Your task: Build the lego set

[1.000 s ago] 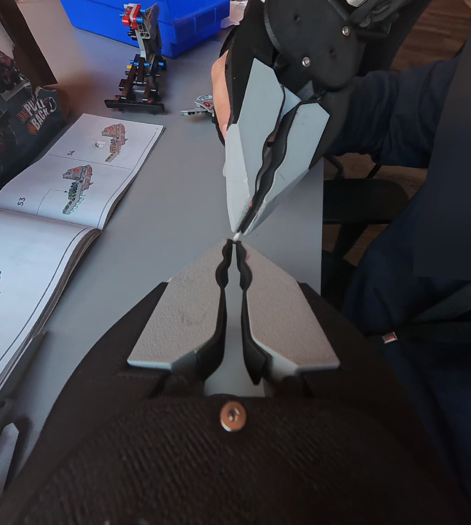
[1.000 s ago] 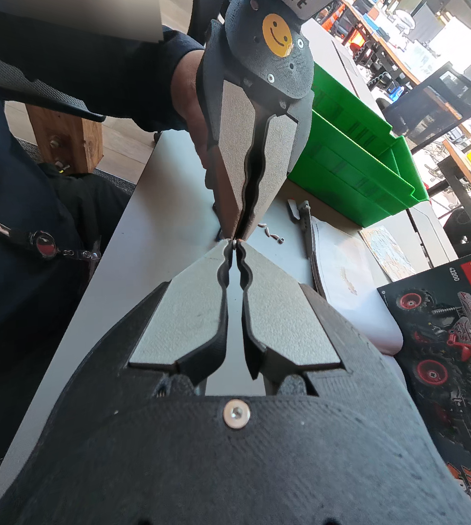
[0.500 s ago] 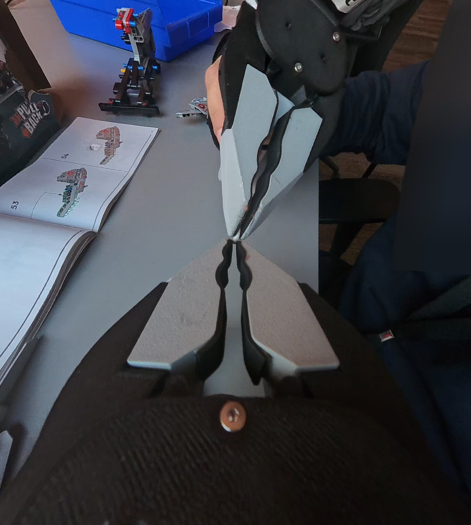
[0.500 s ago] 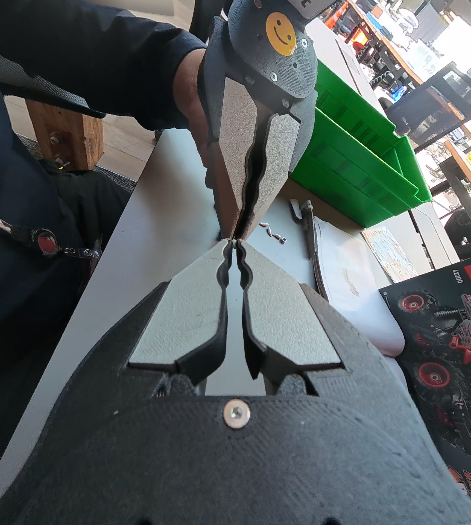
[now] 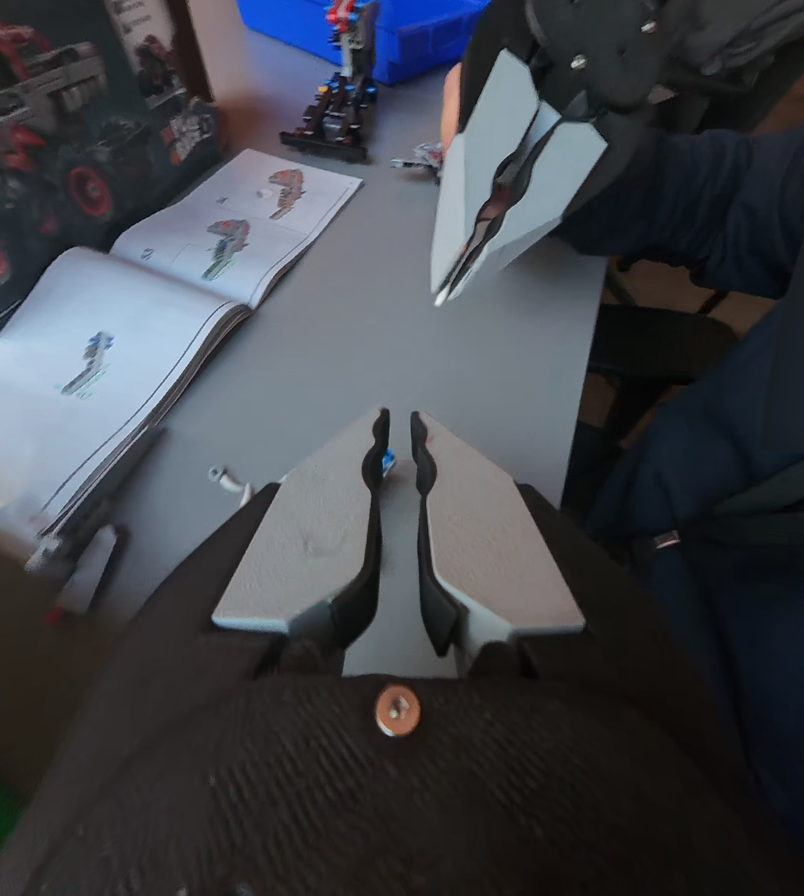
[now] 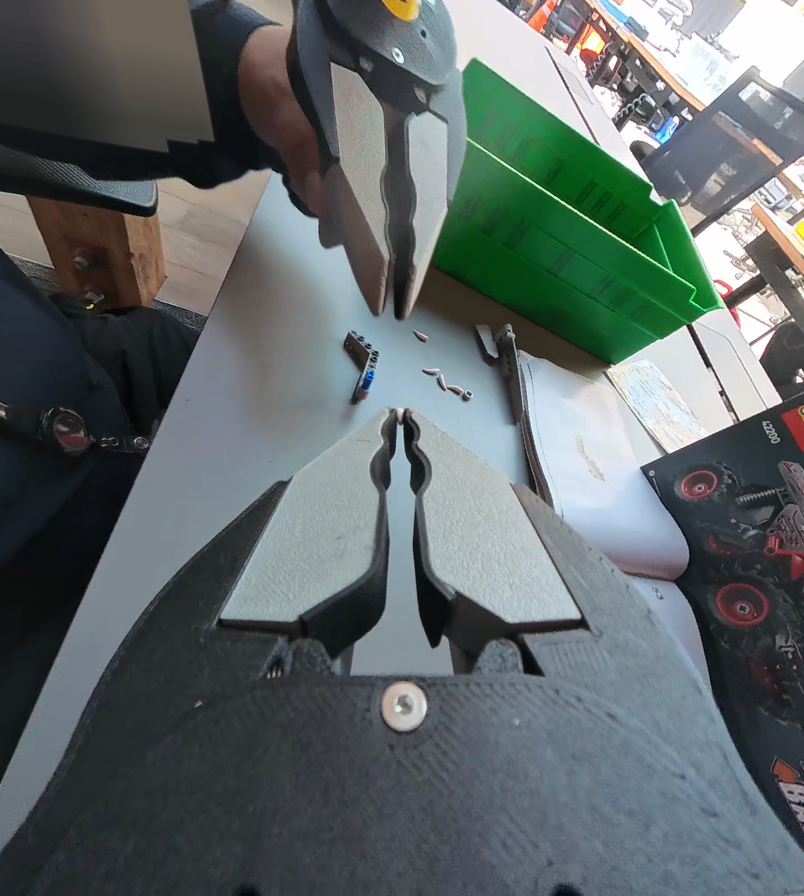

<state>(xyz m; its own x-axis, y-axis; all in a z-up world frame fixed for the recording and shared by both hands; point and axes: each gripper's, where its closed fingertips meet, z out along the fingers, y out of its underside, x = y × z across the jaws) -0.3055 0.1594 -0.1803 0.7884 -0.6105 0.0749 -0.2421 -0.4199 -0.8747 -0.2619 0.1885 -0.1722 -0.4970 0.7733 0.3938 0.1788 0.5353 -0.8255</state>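
Observation:
My right gripper is shut on a tiny white Lego piece pinched at its tips, above the grey table. It also shows in the left wrist view, with the white piece sticking out below its tips. My left gripper is slightly open and empty; in the right wrist view it hangs above the table, apart from the right one. A grey angled beam with a blue pin and several small white tooth pieces lie on the table between them.
An open instruction booklet and the dark set box lie to the left. A partly built black model stands before a blue bin. Green bins stand behind the loose parts. A grey part lies by the booklet. About 6 cm separates my left fingertips from my right.
The two grippers, tip to tip before, have drawn apart. My left gripper has opened a little and let go; the white piece stays in my right gripper.

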